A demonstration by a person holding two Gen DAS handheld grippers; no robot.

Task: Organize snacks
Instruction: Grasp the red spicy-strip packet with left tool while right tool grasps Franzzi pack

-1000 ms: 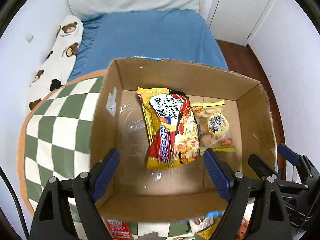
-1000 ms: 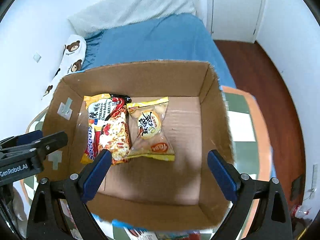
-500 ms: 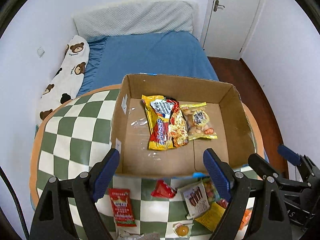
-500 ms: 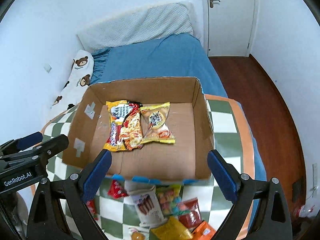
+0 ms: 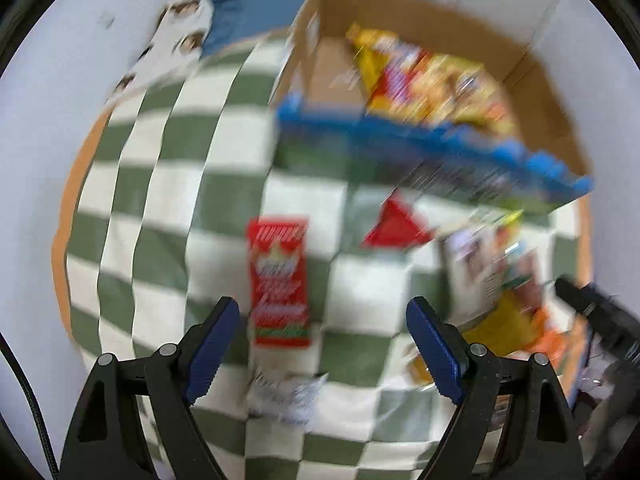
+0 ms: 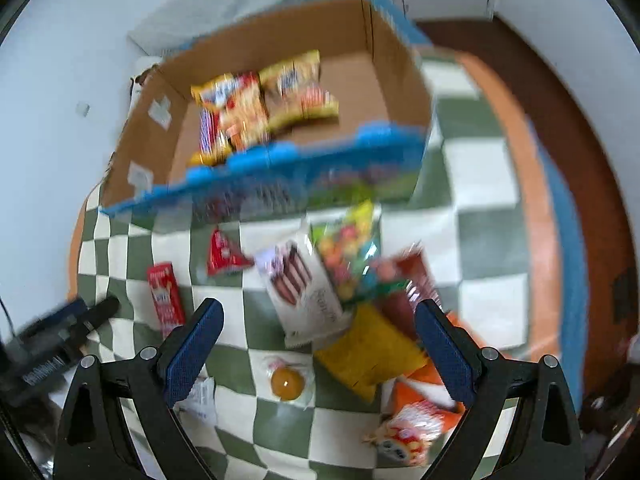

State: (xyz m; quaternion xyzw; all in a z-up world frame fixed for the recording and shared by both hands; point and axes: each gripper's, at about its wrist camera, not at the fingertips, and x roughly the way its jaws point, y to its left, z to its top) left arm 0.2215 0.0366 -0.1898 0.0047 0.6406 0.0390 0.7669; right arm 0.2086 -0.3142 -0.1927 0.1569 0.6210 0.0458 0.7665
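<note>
Red and slim, the stick packet [image 5: 280,280] lies on the checked cloth [image 5: 168,216] just ahead of the left gripper [image 5: 322,342], whose jaws stand apart and empty; its long axis runs straight away from them, so the jaws would close across its narrow width. The right gripper [image 6: 318,346], also spread and empty, hovers nearer the heaped packets [image 6: 356,292] before the cardboard box [image 6: 280,40].
</note>
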